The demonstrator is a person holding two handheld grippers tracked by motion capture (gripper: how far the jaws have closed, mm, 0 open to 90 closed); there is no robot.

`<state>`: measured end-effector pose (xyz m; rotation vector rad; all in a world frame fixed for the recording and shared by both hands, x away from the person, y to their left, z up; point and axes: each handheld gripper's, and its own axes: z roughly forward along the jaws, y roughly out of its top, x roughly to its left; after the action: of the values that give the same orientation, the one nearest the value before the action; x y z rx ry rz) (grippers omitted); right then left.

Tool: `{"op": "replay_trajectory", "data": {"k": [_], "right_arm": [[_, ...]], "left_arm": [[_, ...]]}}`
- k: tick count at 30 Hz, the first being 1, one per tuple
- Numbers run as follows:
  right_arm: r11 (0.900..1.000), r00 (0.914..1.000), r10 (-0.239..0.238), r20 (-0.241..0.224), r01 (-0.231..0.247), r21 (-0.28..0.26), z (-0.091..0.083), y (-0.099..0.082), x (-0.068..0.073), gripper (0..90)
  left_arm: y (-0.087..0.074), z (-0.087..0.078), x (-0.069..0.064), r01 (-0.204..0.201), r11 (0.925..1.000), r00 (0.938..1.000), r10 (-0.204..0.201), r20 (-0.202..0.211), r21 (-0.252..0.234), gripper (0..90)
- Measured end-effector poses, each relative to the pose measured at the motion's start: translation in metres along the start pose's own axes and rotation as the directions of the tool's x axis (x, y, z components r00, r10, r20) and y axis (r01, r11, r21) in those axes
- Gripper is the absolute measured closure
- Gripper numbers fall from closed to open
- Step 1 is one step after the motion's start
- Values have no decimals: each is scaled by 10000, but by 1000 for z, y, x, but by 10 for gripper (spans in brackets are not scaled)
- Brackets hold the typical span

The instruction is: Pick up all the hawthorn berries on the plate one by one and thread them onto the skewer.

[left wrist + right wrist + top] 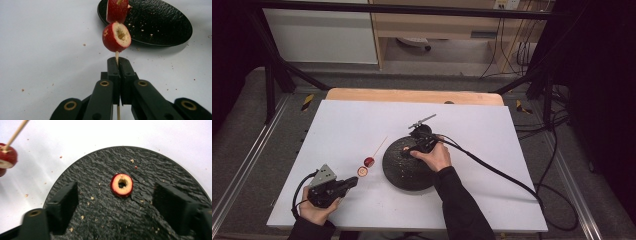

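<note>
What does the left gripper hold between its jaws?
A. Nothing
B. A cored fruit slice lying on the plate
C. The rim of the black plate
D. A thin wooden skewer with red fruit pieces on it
D: in the left gripper view, the left gripper is shut on the wooden skewer, which carries red fruit pieces.

Cored red fruit slice [122, 184] flat on black plate [175, 170]

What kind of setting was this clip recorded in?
Probably a lab or workshop recording station, not a kitchen: a white-topped table sits inside a black metal frame, cables trail across the floor, and plain cabinets stand behind it.
</note>
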<state>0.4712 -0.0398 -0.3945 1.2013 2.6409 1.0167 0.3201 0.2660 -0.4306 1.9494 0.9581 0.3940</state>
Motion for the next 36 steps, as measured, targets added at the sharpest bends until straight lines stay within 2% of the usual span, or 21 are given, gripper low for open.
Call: {"op": "replay_trajectory", "data": {"k": [10, 19, 36], "right_arm": [[9973, 9988, 457, 159, -465, 577, 19, 9, -8, 391], [9919, 9955, 935, -136, -920, 876, 27, 14, -17, 508], [9823, 9888, 1425, -451, -1357, 1289, 34, 14, -23, 605]], "left_arm": [[0, 0, -1, -21, 10000, 10000, 21, -8, 8, 881], [0, 1, -2, -44, 10000, 10000, 44, 28, 2, 881], [0, 1, -3, -109, 9999, 9999, 109, 32, 10, 881]]}}
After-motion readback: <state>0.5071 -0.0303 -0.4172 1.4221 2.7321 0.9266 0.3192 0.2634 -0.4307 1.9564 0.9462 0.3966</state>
